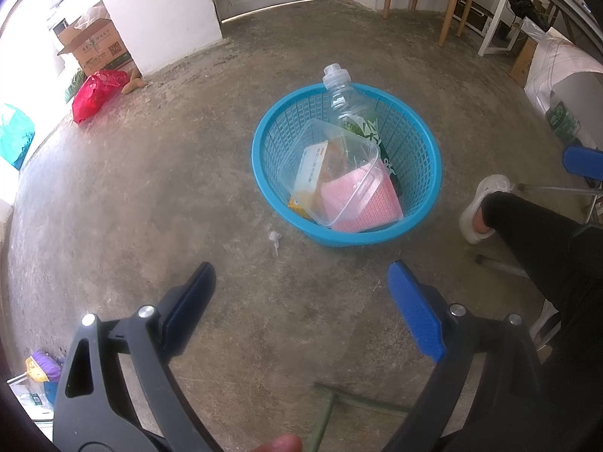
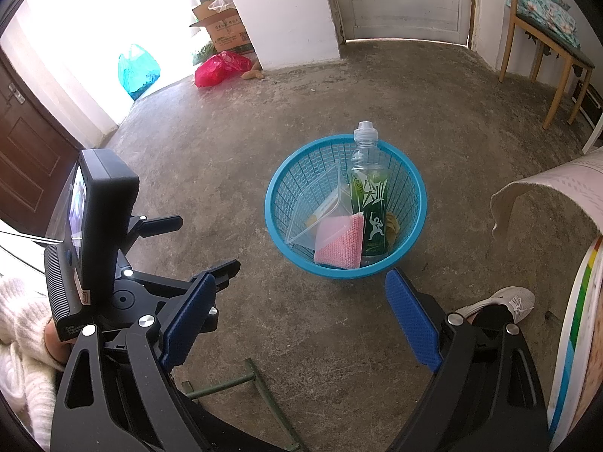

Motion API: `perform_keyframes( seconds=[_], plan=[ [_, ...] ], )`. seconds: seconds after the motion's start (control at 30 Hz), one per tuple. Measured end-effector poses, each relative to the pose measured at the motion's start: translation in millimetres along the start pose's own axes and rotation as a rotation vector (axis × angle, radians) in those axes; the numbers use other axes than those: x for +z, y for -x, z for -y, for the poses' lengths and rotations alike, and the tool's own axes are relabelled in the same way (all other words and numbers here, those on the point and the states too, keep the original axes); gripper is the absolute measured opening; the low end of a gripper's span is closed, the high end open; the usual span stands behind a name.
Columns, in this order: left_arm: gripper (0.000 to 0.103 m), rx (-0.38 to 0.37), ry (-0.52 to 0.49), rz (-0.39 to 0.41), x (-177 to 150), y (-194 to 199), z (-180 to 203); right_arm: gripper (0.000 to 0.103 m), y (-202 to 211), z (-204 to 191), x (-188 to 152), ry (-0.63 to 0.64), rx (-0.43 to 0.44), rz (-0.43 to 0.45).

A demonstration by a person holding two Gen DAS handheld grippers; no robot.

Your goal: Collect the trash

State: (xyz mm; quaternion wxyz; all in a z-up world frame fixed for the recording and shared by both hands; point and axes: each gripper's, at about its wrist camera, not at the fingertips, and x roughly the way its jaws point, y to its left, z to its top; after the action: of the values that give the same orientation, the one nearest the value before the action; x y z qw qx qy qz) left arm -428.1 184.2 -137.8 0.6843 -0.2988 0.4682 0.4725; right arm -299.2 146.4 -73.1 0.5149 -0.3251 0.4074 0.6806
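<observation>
Blue basket (image 1: 264,143) on the concrete floor already holds a bottle (image 1: 348,107), clear tub (image 1: 339,173) and pink cloth (image 1: 377,203) — I hold both my left gripper (image 1: 301,293) and right gripper (image 2: 301,297) spread wide and empty — with only a small white scrap (image 1: 274,239) beside the basket seemingly left.

One basket (image 1: 264,143), one bottle (image 1: 341,94), one container (image 1: 361,184), two bags (image 1: 94,92)

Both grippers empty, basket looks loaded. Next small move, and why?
Probably bring the left hand-held gripper down toward the small white scrap on the floor just near-left of the blue basket. It looks like the only loose trash nearby; the bottle, clear container and pink cloth are already inside. Both grippers are open and empty, and the left is nearer.
</observation>
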Motion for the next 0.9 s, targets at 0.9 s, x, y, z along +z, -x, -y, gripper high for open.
perform_keyframes(
  seconds=[0.9],
  plan=[
    [0.089, -0.002, 0.002, -0.008, -4.5, -3.0, 1.3, 0.089, 0.0, 0.6, 0.2, 0.0, 0.0, 0.0]
  ],
)
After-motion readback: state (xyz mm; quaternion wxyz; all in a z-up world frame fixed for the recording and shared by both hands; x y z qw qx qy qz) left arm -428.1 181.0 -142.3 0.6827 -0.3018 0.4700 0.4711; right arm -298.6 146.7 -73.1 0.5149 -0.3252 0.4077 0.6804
